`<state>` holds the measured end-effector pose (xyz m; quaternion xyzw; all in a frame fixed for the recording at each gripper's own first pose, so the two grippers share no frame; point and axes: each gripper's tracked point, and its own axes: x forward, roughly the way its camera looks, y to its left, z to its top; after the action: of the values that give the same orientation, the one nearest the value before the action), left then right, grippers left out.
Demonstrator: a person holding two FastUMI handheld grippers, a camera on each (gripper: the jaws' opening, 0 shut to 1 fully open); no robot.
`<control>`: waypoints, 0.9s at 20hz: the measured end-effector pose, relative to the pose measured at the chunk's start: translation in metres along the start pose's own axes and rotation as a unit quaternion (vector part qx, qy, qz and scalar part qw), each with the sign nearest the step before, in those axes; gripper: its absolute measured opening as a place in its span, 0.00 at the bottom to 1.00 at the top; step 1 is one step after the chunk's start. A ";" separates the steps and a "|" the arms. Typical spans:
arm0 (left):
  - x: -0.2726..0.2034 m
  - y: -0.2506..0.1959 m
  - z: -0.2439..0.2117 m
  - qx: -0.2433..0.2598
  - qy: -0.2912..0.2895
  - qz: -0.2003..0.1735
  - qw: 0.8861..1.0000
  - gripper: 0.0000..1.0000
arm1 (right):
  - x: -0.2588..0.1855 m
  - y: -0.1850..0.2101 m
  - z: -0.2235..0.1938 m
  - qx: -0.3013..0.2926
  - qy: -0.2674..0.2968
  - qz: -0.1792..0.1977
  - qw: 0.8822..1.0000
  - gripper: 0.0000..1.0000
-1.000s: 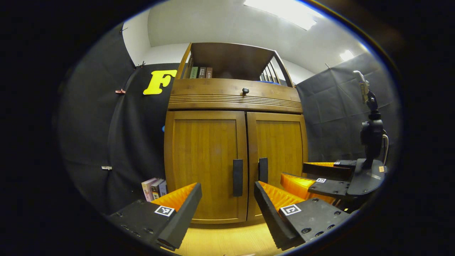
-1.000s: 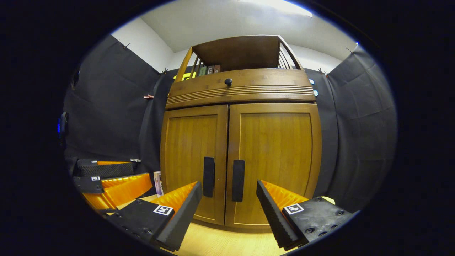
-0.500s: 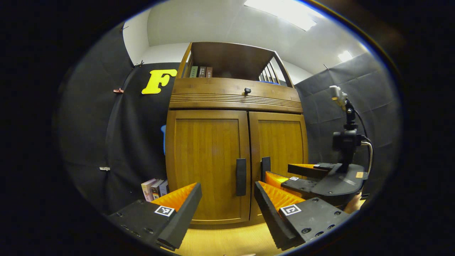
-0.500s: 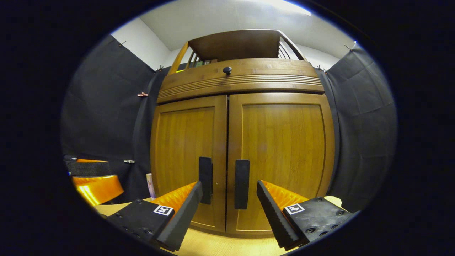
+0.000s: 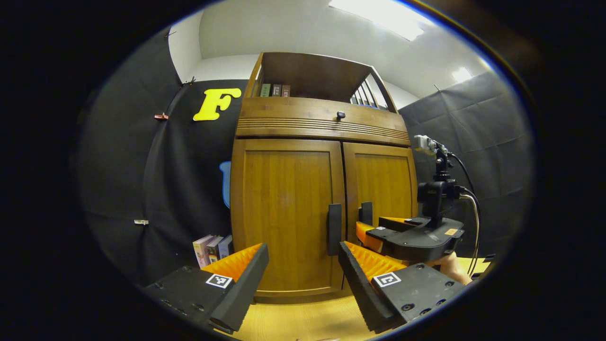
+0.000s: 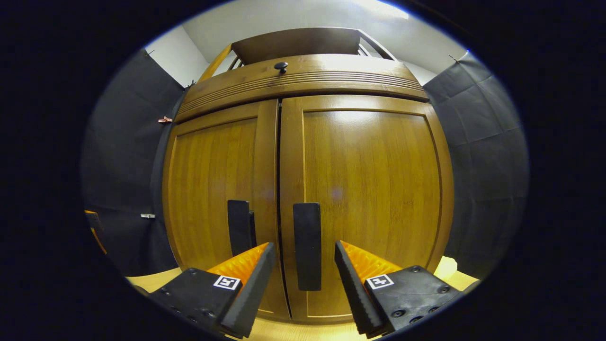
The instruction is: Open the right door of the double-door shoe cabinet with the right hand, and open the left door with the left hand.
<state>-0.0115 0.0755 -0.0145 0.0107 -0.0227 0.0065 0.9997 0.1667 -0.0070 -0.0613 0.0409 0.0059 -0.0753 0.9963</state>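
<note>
The wooden shoe cabinet [image 5: 322, 128] has both doors shut. In the right gripper view the right door [image 6: 374, 189] looms close, and its dark vertical handle [image 6: 307, 246] stands between the fingers of my open right gripper [image 6: 303, 265]; touch is unclear. The left door's handle [image 6: 239, 227] sits just to its left. In the left gripper view my left gripper [image 5: 303, 265] is open and farther back, with the left door [image 5: 286, 213] and its handle [image 5: 334, 229] ahead. The right gripper [image 5: 374, 232] shows there too, at the right handle [image 5: 365, 213].
Several books [image 5: 210, 248] stand on the wooden floor [image 5: 303, 322] left of the cabinet. More books [image 5: 274, 90] sit on the cabinet's open top shelf, above a drawer front with a round knob [image 5: 340, 114]. A hand [image 5: 450, 267] holds the right gripper.
My right gripper has moved in close to the cabinet, bringing the right door's handle between its fingers. My left gripper has shifted slightly left. Both doors stay shut.
</note>
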 end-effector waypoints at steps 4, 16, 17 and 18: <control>-0.002 0.010 -0.008 -0.012 0.002 -0.007 1.000 0.93 | 0.017 -0.006 -0.011 -0.012 0.013 -0.025 1.000 0.65; -0.012 0.018 -0.006 -0.018 0.003 0.000 1.000 0.93 | 0.020 -0.003 -0.023 -0.037 0.027 -0.017 0.999 0.24; -0.011 0.017 -0.006 -0.018 0.004 -0.001 1.000 0.93 | 0.016 -0.002 -0.021 -0.040 0.032 -0.010 0.999 0.24; -0.011 0.018 -0.006 -0.018 0.005 -0.002 1.000 0.93 | 0.008 -0.002 -0.019 -0.037 0.033 -0.004 0.999 0.24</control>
<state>-0.0224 0.0932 -0.0210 -0.0074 -0.0182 0.0044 0.9998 0.1738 -0.0089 -0.0809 0.0064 0.0422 -0.0774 0.9961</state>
